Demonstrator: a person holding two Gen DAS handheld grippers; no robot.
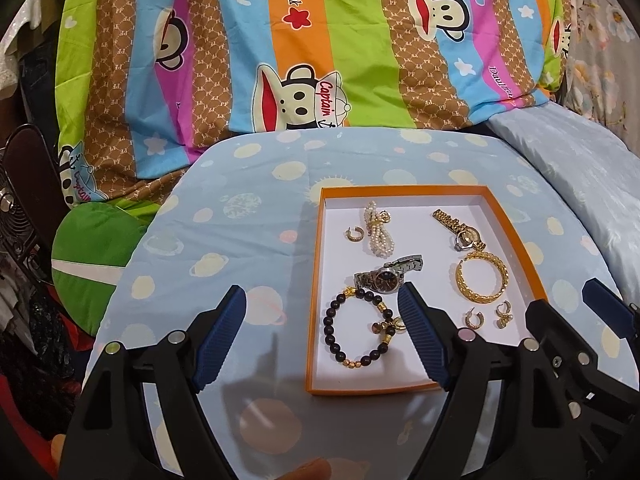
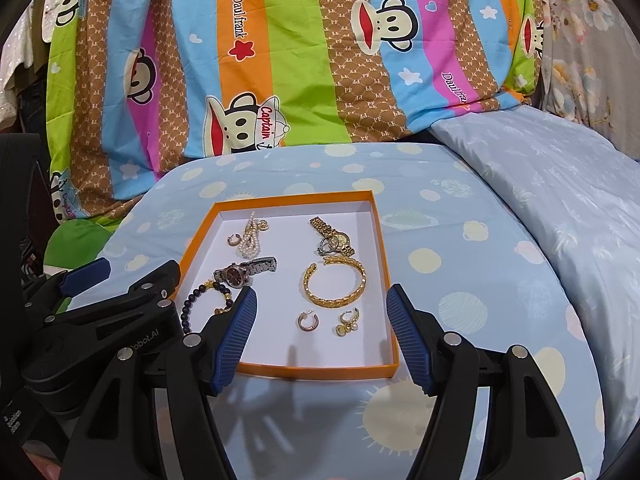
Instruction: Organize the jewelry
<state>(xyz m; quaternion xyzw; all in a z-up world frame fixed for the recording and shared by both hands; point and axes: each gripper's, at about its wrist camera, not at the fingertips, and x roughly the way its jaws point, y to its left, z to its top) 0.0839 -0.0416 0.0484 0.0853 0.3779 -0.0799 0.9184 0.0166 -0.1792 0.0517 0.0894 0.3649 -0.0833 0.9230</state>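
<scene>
Presently both grippers hover at the near edge of the orange tray (image 2: 390, 276), which sits on a blue planet-print cloth (image 1: 224, 240); all jewelry lies loose on the tray's white floor. Left gripper (image 1: 324, 300): jaws spread wide, nothing between the pads, over the cloth at the tray's near-left corner. Right gripper (image 2: 322, 300): jaws likewise spread and empty, straddling the tray's near edge. Contents, far to near: pearl strand (image 1: 376, 232) with a small gold hoop (image 1: 353, 234) just beside it at far left; gold watch (image 1: 460, 228) at far right with a ring touching it; silver watch (image 1: 390, 276) mid-left; gold bangle (image 2: 336, 282) mid-right; dark beaded bracelet (image 1: 360, 332) near left; two small earrings (image 2: 307, 321) near right, a little apart. Handling, as a judgement: everything looks light. The bangle looks stiff and smooth, likely to slip unless pinched across its band. Watches are jointed and floppy; best taken at the case. Beaded bracelet and pearls are limp and will sag; grip a bunched section, gently, as strands may snap. Earrings are tiny and may skid on the smooth floor.
</scene>
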